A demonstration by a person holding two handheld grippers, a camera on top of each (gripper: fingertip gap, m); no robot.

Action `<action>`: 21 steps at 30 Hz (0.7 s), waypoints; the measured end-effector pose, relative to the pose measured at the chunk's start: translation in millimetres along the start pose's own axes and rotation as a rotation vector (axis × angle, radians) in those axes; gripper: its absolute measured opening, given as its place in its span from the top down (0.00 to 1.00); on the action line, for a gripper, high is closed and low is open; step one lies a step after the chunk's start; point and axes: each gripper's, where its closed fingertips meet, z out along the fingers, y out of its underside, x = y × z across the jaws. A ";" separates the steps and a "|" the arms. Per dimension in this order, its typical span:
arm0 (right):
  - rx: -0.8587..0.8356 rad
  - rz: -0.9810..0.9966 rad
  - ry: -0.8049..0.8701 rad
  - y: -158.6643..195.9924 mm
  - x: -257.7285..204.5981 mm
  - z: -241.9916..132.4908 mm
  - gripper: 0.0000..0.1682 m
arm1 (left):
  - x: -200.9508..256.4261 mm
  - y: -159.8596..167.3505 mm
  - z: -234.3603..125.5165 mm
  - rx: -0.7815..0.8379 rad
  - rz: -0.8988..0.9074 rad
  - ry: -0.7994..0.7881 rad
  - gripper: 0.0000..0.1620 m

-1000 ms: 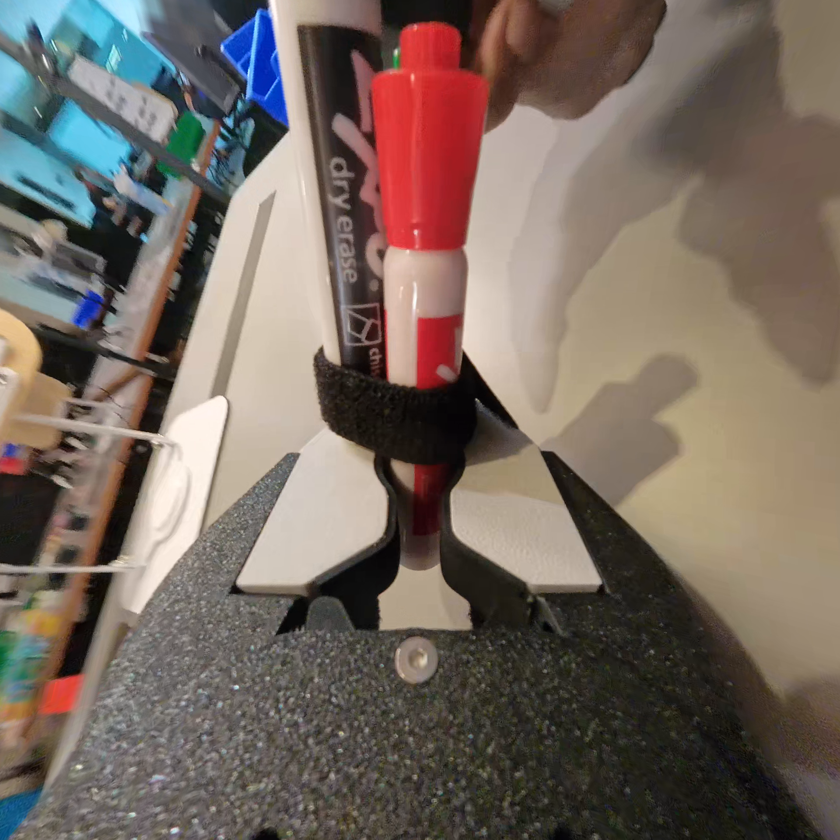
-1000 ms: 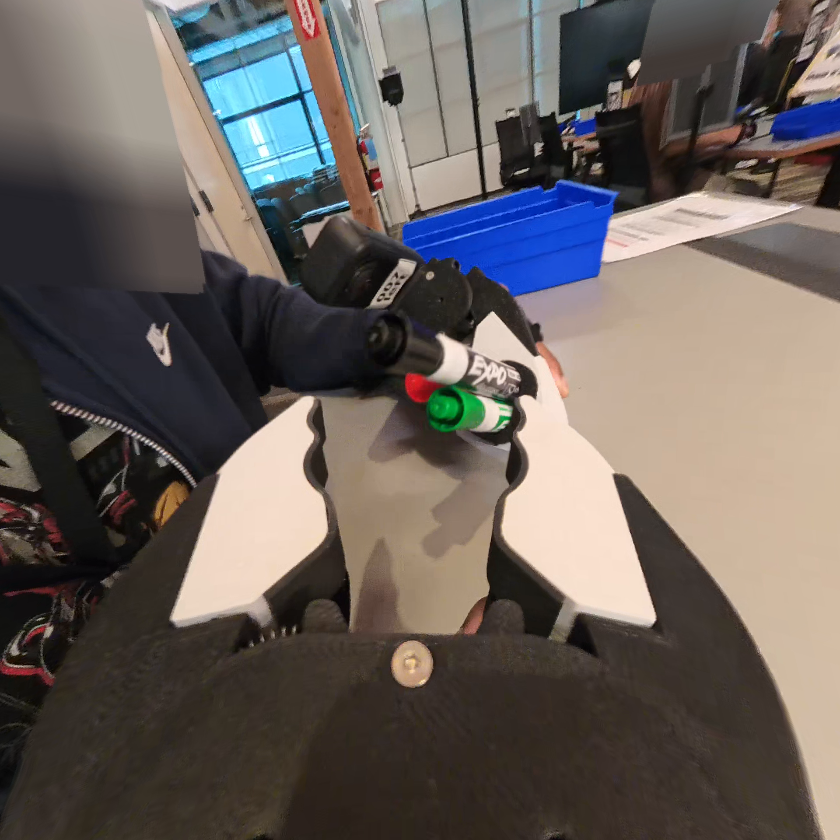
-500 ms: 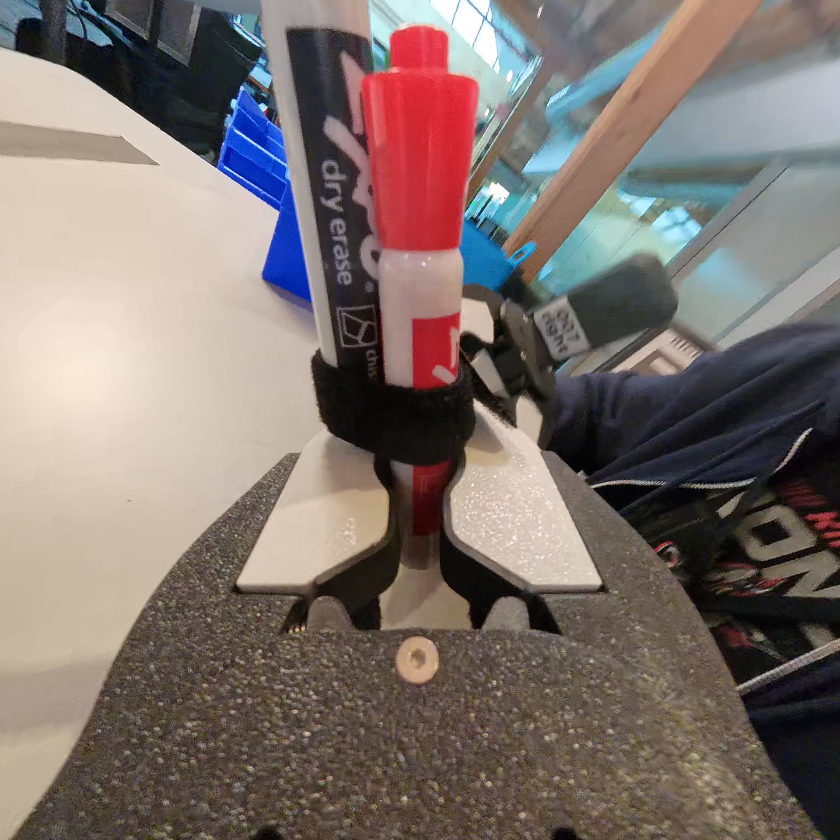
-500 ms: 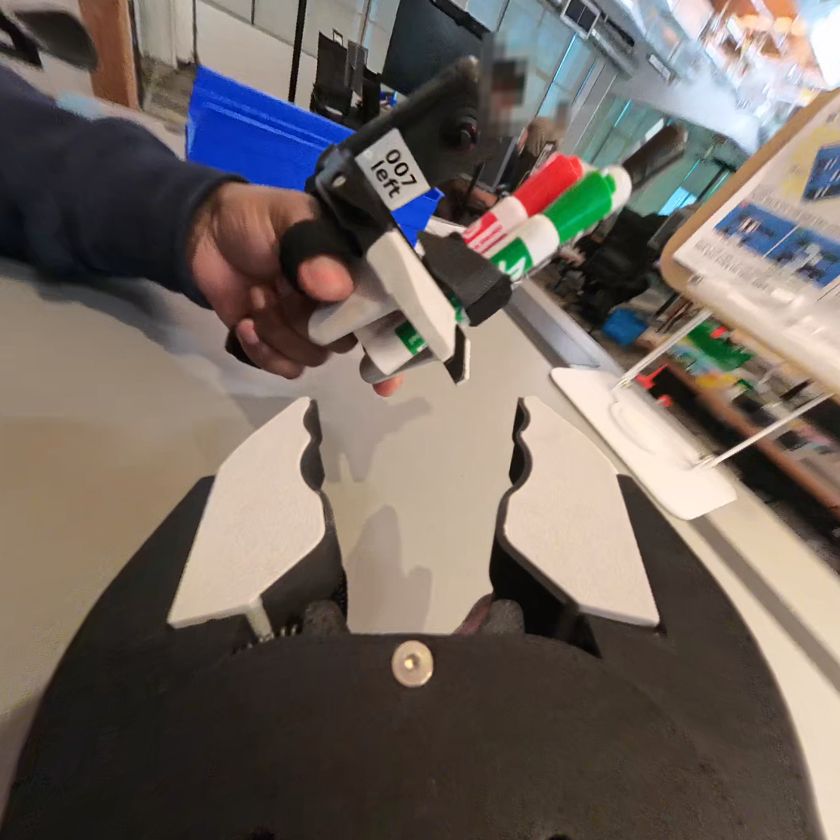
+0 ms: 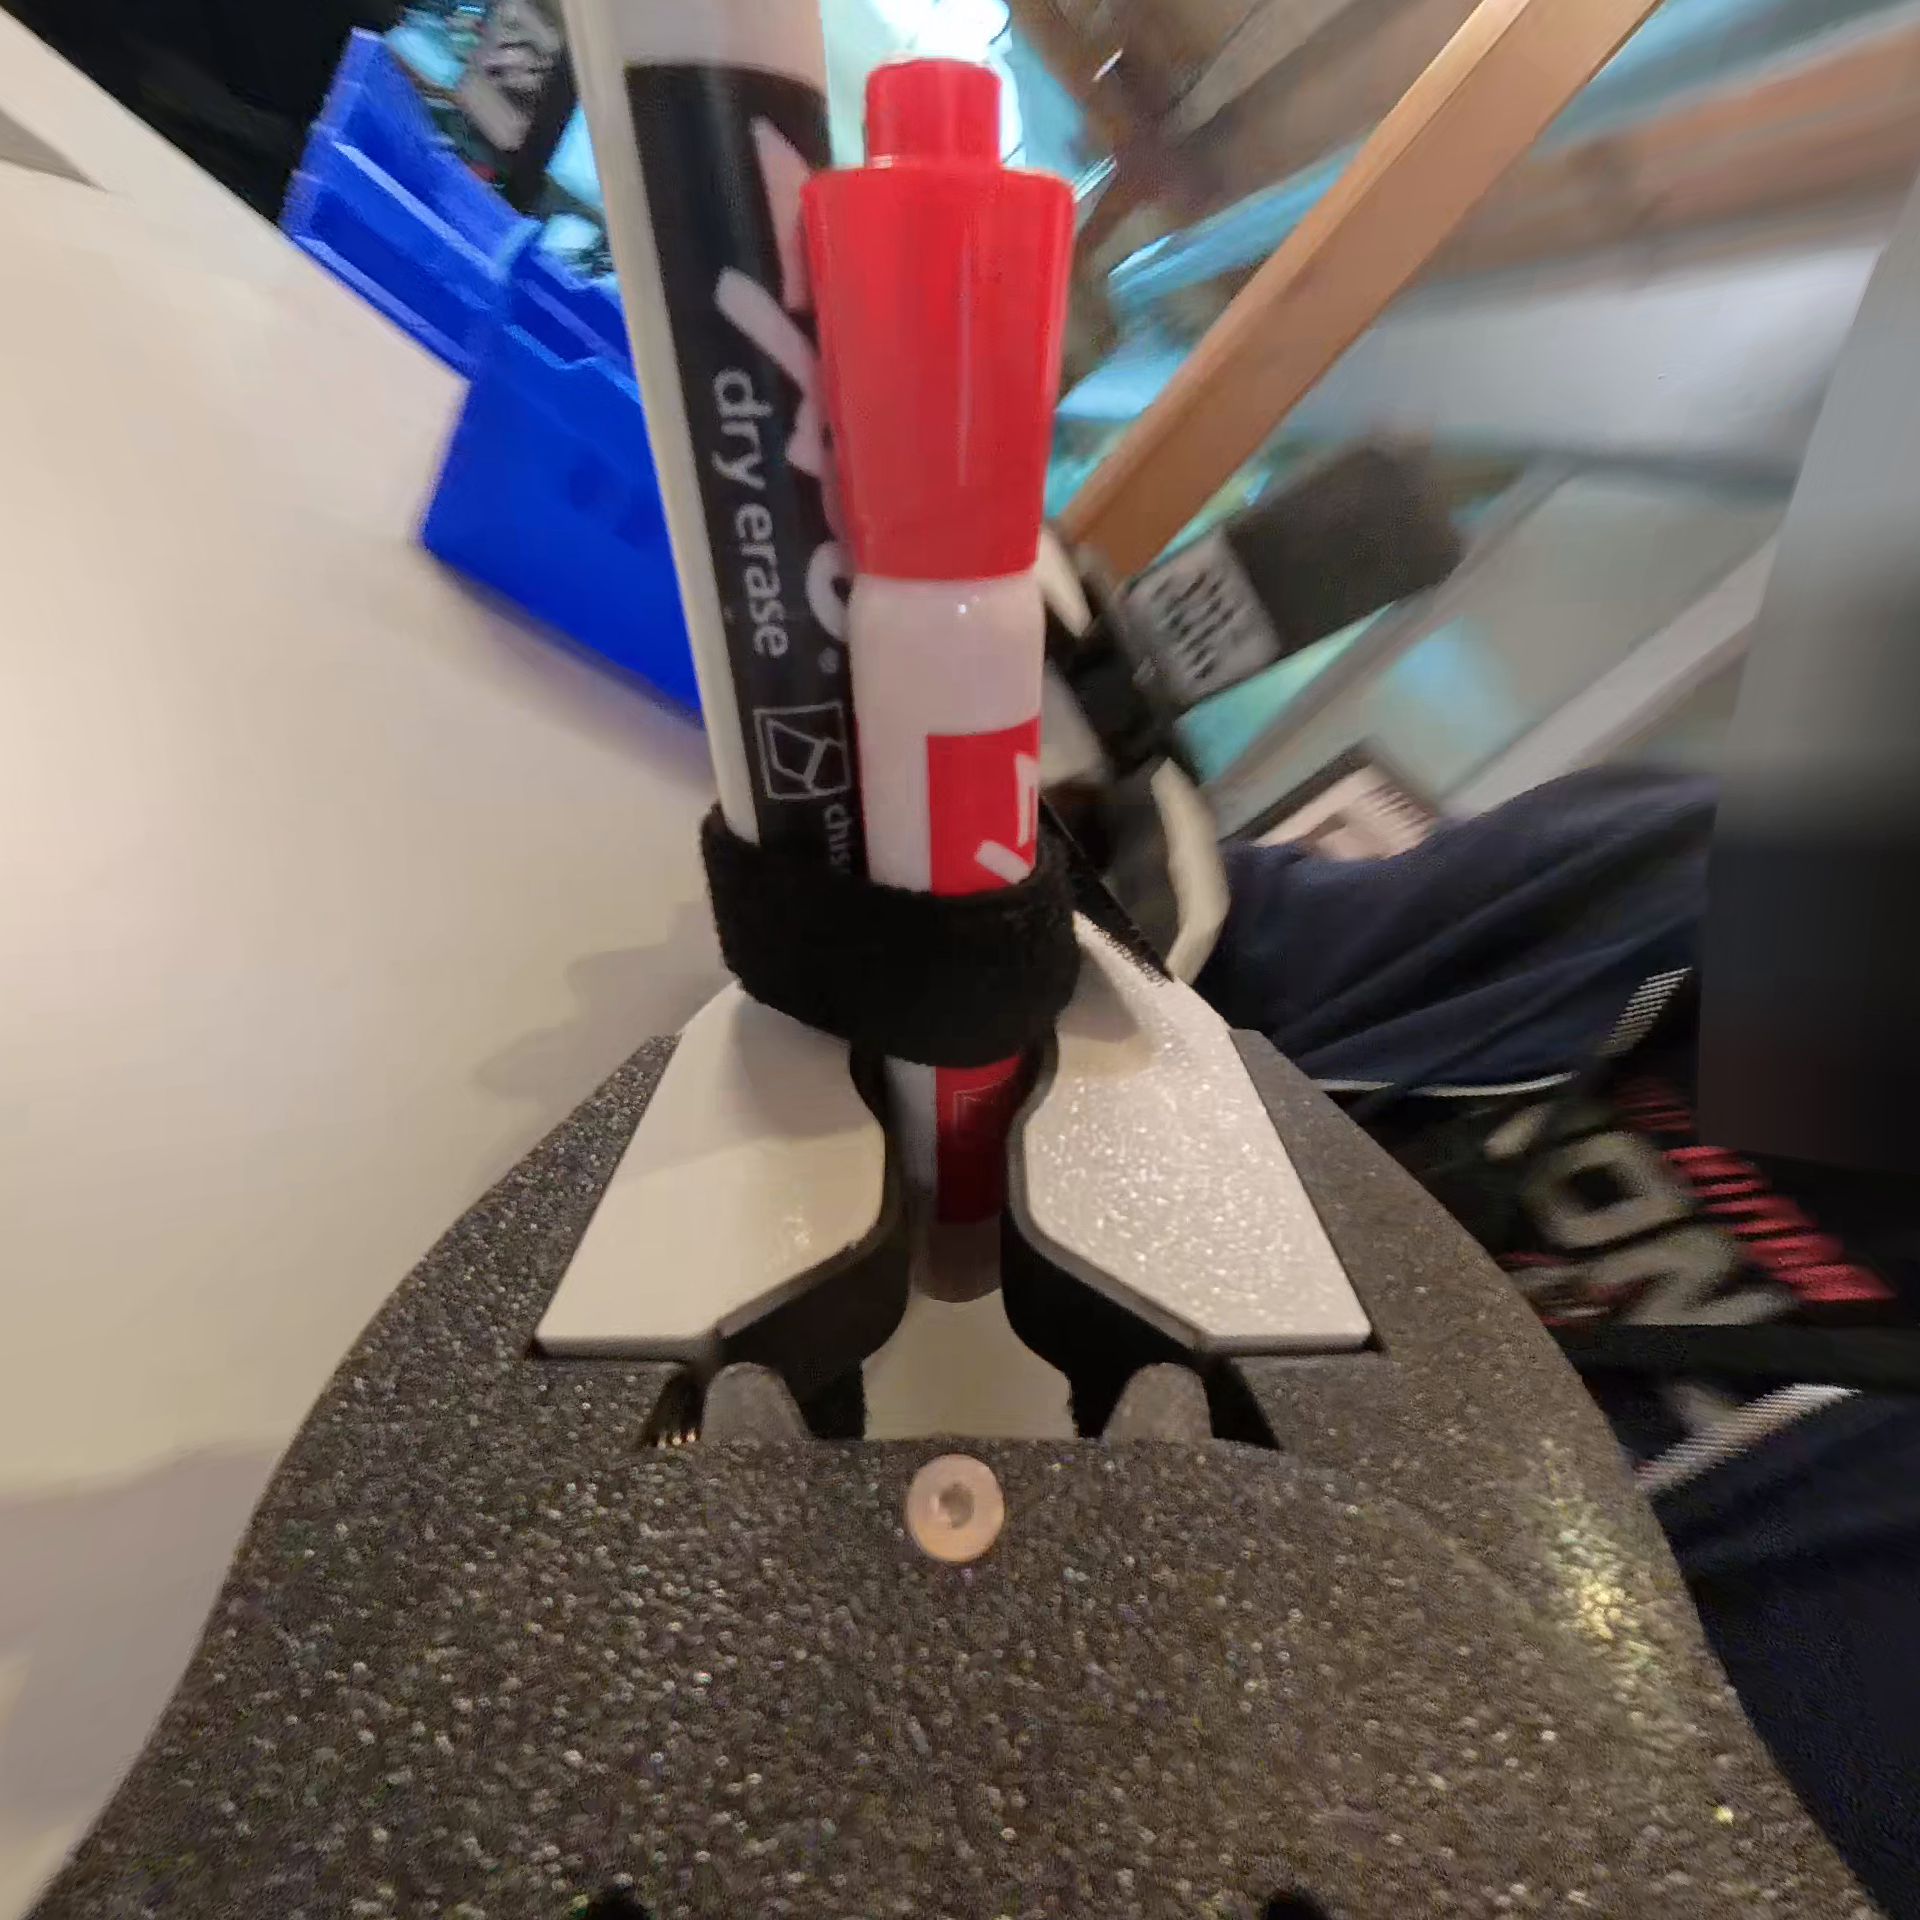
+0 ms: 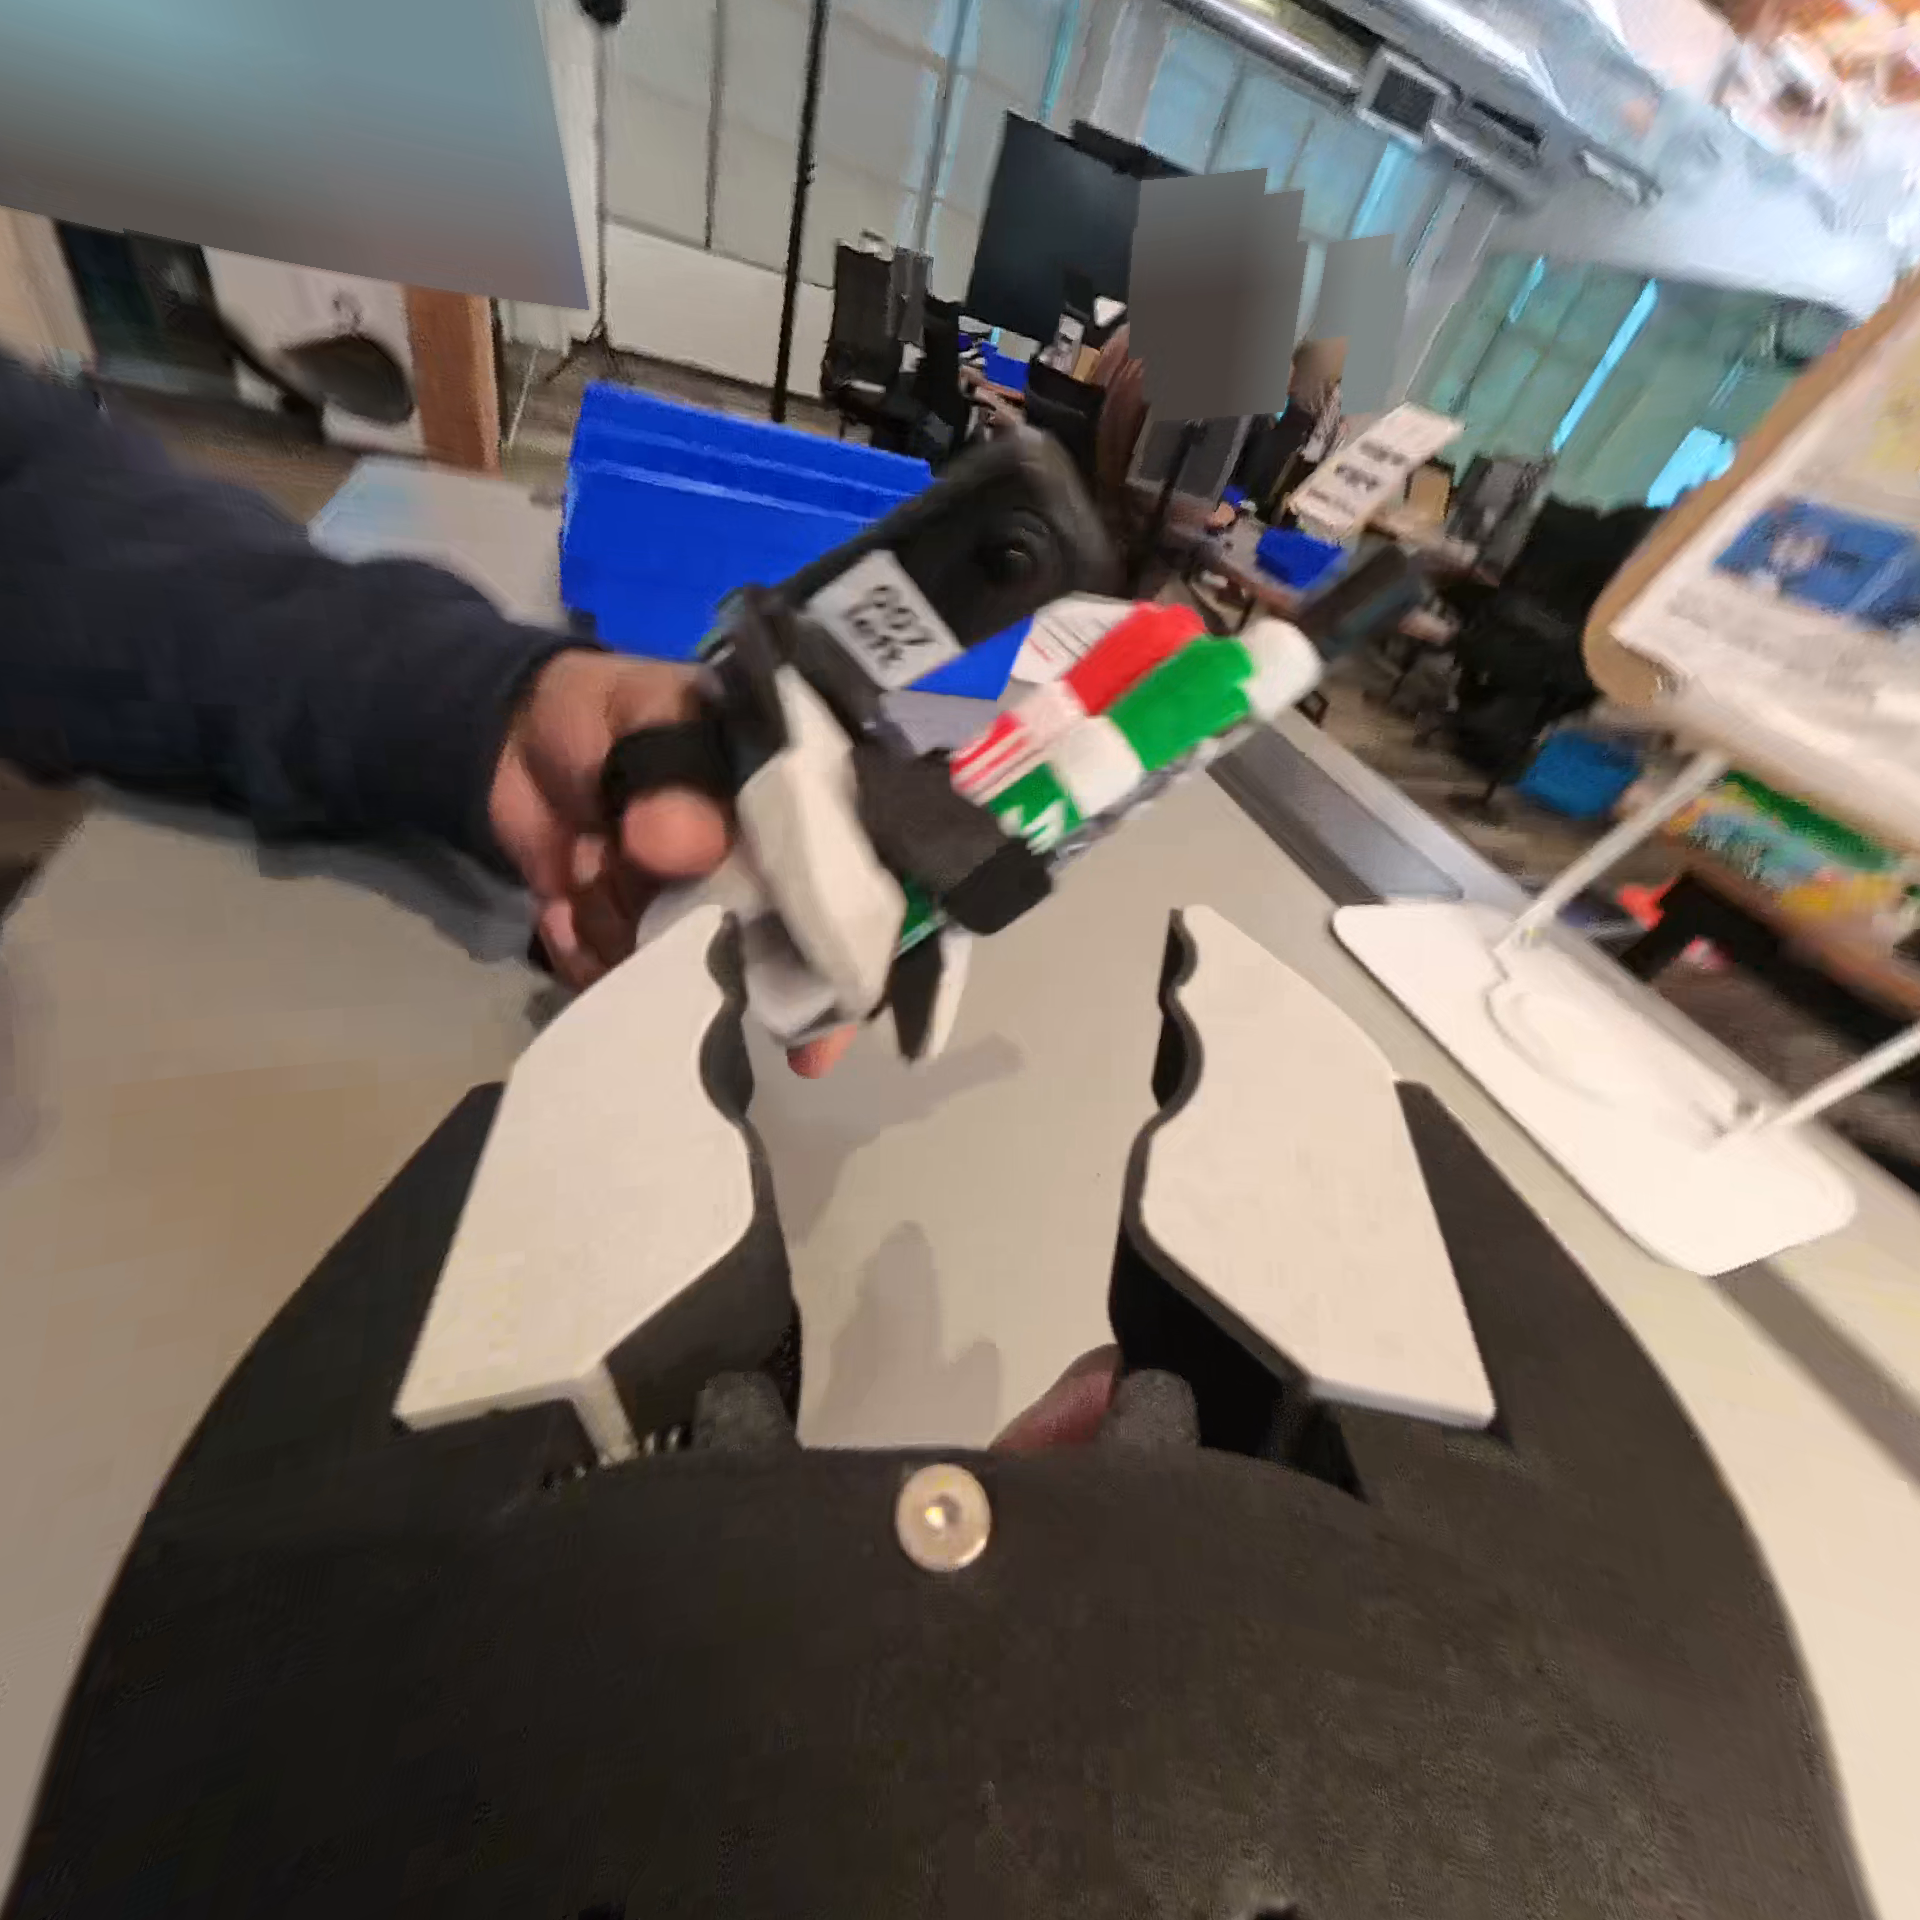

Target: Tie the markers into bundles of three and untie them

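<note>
Left gripper [image 5: 961,1122] clamped on red marker [image 5: 940,540] below black strap [image 5: 883,961]; bundle held off table [image 5: 260,831], black marker [image 5: 727,416] and green marker [image 6: 1174,717] strapped alongside. Right gripper [image 6: 951,997] apart, empty, near strap tail [image 6: 997,888]. Risks: pulling tail could twist bundle out of single-marker grip; motion blur makes tail easy to miss; loosened markers could drop.

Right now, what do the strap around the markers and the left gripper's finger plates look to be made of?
Strap: black, fuzzy, matte, likely hook-and-loop fabric; its loose tail shows a toothed edge. Finger plates of the left gripper: pale grey, finely speckled, rigid, probably printed or moulded plastic, on black backing. Markers: glossy plastic.
</note>
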 end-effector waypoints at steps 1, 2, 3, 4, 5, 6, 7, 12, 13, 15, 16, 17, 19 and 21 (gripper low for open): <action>-0.001 0.083 0.015 -2.9 8.6 -1.7 0.59 | -7.3 3.9 0.5 -0.039 0.087 -0.085 0.90; 0.002 0.173 0.030 -6.0 16.5 -2.6 0.60 | -15.3 6.2 0.4 -0.073 0.187 -0.181 0.91; -0.001 0.271 0.042 -8.2 23.0 -2.5 0.63 | -23.7 5.7 -0.8 -0.094 0.287 -0.288 0.91; -0.017 0.362 0.050 -8.7 27.2 -0.9 0.62 | -32.8 1.8 -3.6 -0.099 0.381 -0.409 0.91; -0.032 0.428 0.061 -8.9 29.0 1.5 0.61 | -40.1 -3.3 -6.8 -0.097 0.462 -0.518 0.91; -0.035 0.470 0.079 -10.1 30.2 4.1 0.61 | -45.7 -7.8 -9.8 -0.091 0.520 -0.609 0.91; -0.034 0.493 0.103 -11.3 30.6 7.0 0.61 | -50.0 -10.5 -11.6 -0.094 0.561 -0.679 0.91; -0.070 0.493 0.176 -10.0 23.3 23.3 0.62 | -62.8 -7.1 -10.8 -0.161 0.694 -0.857 0.91; -0.082 0.490 0.192 -8.6 23.7 24.9 0.65 | -63.4 -5.9 -10.1 -0.167 0.700 -0.862 0.91; -0.096 0.492 0.214 -6.7 25.4 25.4 0.74 | -64.0 -4.7 -9.7 -0.173 0.700 -0.862 0.91; -0.098 0.496 0.220 -6.2 26.8 25.2 0.76 | -64.1 -5.3 -10.6 -0.172 0.702 -0.865 0.91; -0.095 0.505 0.214 -6.5 27.1 25.4 0.76 | -64.3 -6.4 -12.0 -0.173 0.711 -0.875 0.91; -0.086 0.519 0.208 -7.1 27.9 25.6 0.76 | -64.7 -8.0 -13.4 -0.176 0.724 -0.886 0.91; -0.081 0.522 0.206 -7.5 28.0 26.3 0.77 | -65.2 -8.4 -14.8 -0.178 0.726 -0.891 0.91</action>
